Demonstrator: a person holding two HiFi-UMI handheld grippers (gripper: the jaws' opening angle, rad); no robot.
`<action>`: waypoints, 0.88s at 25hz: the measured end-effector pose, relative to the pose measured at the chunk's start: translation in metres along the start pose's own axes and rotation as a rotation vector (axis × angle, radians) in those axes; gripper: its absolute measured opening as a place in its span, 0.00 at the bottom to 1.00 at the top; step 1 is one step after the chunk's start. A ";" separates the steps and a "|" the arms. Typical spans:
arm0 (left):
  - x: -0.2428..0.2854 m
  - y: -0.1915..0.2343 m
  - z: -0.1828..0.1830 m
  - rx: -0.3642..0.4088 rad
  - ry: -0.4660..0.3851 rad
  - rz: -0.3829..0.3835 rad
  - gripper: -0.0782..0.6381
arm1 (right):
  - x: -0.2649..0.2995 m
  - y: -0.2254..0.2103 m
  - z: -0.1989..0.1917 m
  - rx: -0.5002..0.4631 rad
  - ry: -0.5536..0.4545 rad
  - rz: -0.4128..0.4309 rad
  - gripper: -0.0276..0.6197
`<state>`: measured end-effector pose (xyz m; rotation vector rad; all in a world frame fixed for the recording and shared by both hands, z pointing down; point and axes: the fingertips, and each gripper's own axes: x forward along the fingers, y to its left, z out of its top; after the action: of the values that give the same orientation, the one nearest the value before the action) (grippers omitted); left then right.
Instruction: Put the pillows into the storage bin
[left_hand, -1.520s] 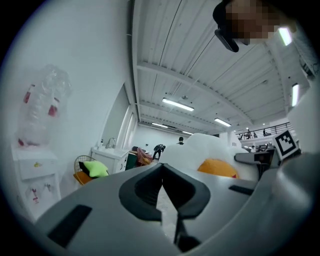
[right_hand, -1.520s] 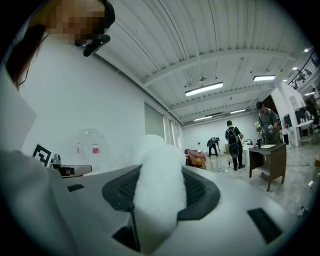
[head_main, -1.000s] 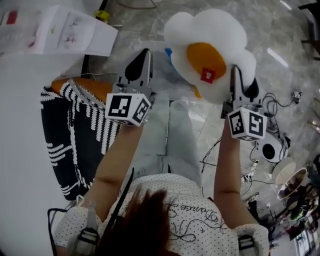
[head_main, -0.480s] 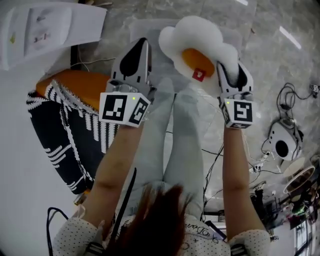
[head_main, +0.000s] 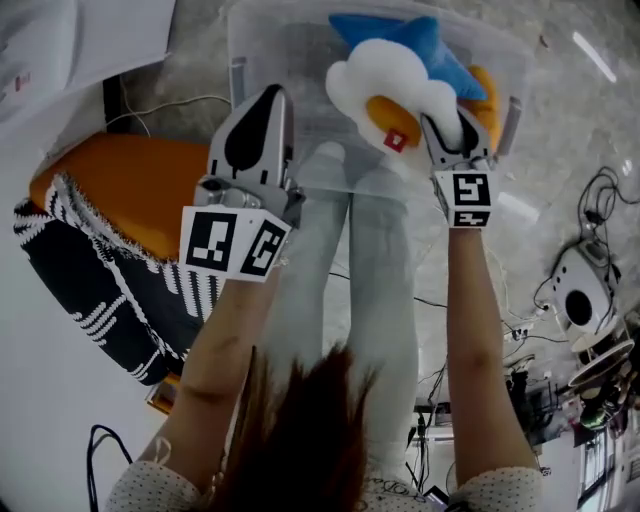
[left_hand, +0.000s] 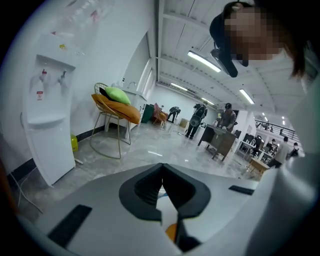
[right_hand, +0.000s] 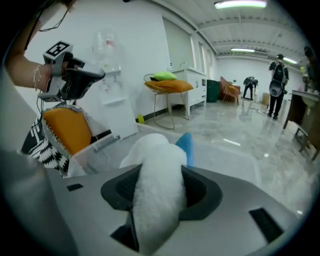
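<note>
Fingers (right_hand: 199, 192) of right gripper (head_main: 447, 128): pinching the white egg pillow (head_main: 385, 85), just opening slightly.
Left gripper (head_main: 270, 98): jaws pressed together, nothing between.
Egg pillow: over the clear storage bin (head_main: 243, 70), touching a blue pillow (head_main: 425, 42) inside.

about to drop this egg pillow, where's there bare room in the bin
Bare: the bin's left half, from its left wall across to the egg pillow. Crowded: the right half, where the egg pillow overlaps the blue pillow and an orange thing by the right wall. The shut left tongs hang over the near left rim.
</note>
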<state>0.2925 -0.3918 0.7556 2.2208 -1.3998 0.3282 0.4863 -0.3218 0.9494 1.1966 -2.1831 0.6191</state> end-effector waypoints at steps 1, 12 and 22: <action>0.002 0.003 -0.011 -0.001 0.013 0.004 0.11 | 0.012 0.005 -0.018 -0.023 0.037 0.021 0.37; -0.001 0.001 -0.042 -0.037 0.073 0.017 0.11 | 0.039 0.001 -0.083 -0.025 0.218 -0.021 0.60; -0.005 -0.074 0.097 0.028 -0.044 -0.070 0.11 | -0.120 -0.050 0.131 0.072 -0.177 -0.152 0.06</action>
<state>0.3511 -0.4128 0.6506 2.3069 -1.3445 0.2782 0.5486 -0.3575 0.7786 1.4897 -2.2027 0.5500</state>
